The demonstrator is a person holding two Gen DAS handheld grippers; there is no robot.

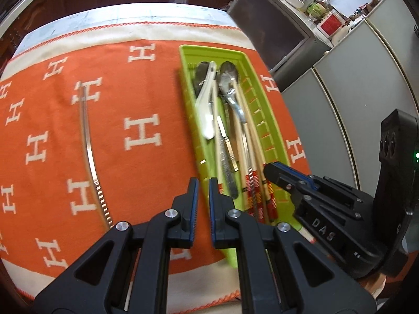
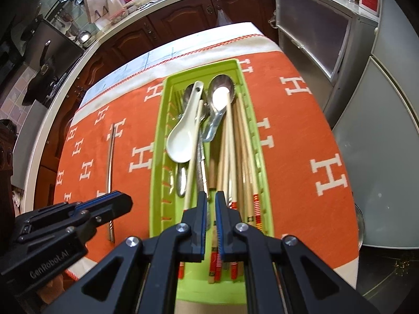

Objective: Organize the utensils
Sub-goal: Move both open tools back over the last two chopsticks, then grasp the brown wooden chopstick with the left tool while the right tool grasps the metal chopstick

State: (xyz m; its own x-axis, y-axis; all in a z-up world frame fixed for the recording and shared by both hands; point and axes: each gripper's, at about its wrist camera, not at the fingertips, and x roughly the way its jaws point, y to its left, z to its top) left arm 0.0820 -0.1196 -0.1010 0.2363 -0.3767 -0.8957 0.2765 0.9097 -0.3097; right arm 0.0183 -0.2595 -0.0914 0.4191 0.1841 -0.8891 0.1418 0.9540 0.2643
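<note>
Two hand-held grippers over a green utensil tray

The right hand-held gripper (image 2: 210, 198) hangs low centre, jaws slightly apart, gripping nothing, above the chopsticks (image 2: 242, 141) in the green tray (image 2: 160, 141). The left hand-held gripper (image 1: 203, 185), likewise slightly parted and empty, sits at the tray's left edge. A white spoon (image 2: 180, 141) and metal spoon (image 2: 222, 91) lie inside; metal chopsticks (image 1: 87, 141) rest left on the orange cloth (image 1: 146, 99).

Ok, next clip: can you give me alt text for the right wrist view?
The right gripper hovers, jaws slightly apart and empty, over a green tray holding a white ceramic spoon, metal spoons and wooden chopsticks. One metal chopstick lies on the orange cloth left of it, by the left gripper.
</note>
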